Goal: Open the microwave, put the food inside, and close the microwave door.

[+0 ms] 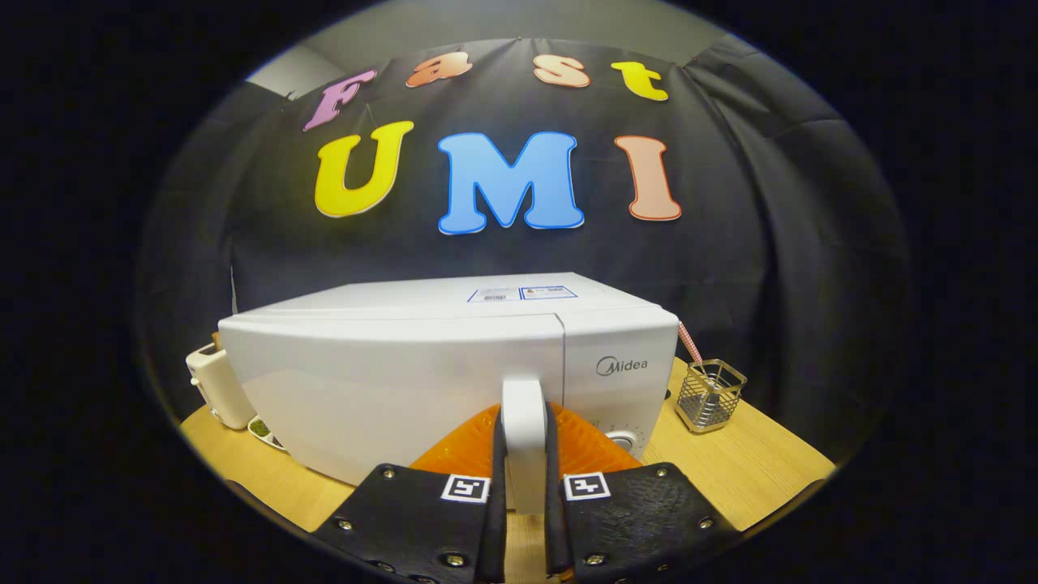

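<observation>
The microwave (405,381) has a smooth, faintly glossy plastic shell, and its door handle (523,422), of the same smooth plastic, is clamped between the gripper (523,454) fingers, whose pads look finely ribbed while the plates behind them are matt and textured, studded with shiny metal screws. The table (754,470) shows a light wood grain with a satin finish, and on it stands a small holder (711,395) of bright metal wire mesh. The booth wall (770,243) behind is matt cloth hanging in soft folds, and a pale appliance (212,385) beside the microwave looks like smooth plastic.
</observation>
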Motion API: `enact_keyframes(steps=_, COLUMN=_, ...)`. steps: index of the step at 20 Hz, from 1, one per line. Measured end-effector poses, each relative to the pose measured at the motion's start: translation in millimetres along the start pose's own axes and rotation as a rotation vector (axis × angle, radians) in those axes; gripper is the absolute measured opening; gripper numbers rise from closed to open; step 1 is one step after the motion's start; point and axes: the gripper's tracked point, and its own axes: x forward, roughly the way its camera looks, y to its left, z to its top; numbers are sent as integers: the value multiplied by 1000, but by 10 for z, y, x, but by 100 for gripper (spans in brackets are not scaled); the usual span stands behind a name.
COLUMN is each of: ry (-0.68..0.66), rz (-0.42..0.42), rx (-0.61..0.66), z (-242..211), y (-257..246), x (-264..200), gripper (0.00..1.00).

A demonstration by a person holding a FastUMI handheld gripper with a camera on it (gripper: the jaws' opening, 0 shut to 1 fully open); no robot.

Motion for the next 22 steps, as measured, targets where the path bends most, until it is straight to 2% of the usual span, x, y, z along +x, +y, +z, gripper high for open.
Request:
enact_keyframes(steps=1, ry=13, rz=8, rx=27, z=3, y=-10, x=-3, gripper=15)
enact_keyframes(steps=3, ry=44, rz=30, rx=91, z=11, y=25, x=-24, gripper=15)
enact_keyframes(steps=6, ry=34, rz=20, rx=71, z=-3, y=19, x=-78, gripper=15)
enact_keyframes(steps=9, ry=48, rz=39, rx=112, z=-2, y=39, x=-90, gripper=15)
enact_keyframes(steps=18, ry=-6, rz=1, rx=1, z=20, y=4, x=-45, gripper=15)
enact_keyframes(steps=20, ry=-9, rz=1, rx=-31, z=26, y=-2, x=-32, gripper=22)
enact_keyframes(steps=22, ry=11, rz=13, rx=15, z=26, y=-1, x=-15, gripper=22)
